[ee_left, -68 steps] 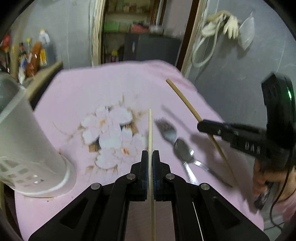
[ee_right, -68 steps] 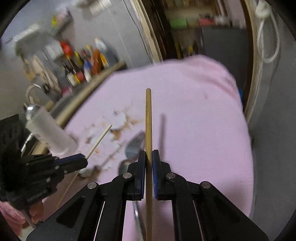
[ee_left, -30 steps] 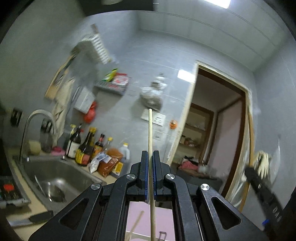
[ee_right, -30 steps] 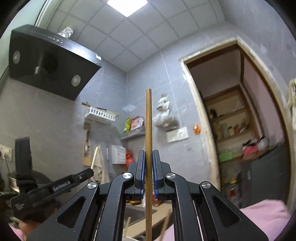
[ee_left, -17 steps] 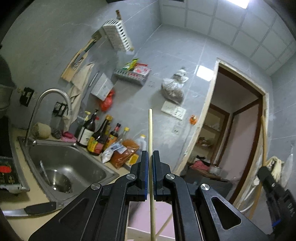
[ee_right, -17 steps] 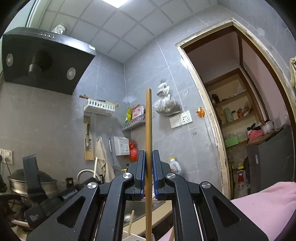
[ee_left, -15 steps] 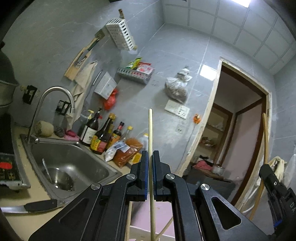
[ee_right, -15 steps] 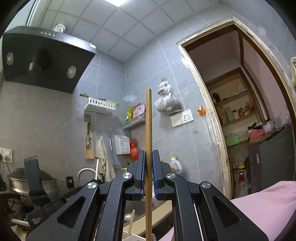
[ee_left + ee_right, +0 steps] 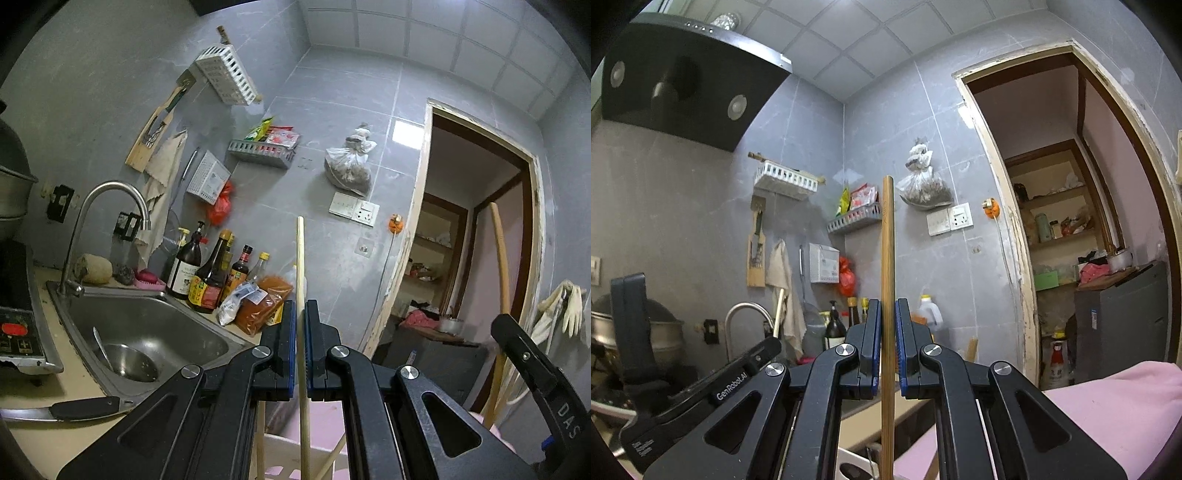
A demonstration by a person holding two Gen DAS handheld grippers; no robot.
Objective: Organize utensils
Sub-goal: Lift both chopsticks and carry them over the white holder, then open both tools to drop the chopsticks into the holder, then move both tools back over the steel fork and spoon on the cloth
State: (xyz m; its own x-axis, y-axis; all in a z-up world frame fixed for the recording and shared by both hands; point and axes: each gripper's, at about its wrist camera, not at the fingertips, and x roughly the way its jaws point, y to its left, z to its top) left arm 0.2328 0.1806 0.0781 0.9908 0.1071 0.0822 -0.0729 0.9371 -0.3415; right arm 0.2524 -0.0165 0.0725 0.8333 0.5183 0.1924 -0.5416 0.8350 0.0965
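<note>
Between each gripper's jaws, a chopstick (image 9: 300,280) stands upright.

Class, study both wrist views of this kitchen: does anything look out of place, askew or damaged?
Yes. A knife lies loose on the counter beside the sink, its black handle reaching the rim. The door frame has chipped, peeling paint low down. The two chopsticks sit straight in their grippers.
</note>
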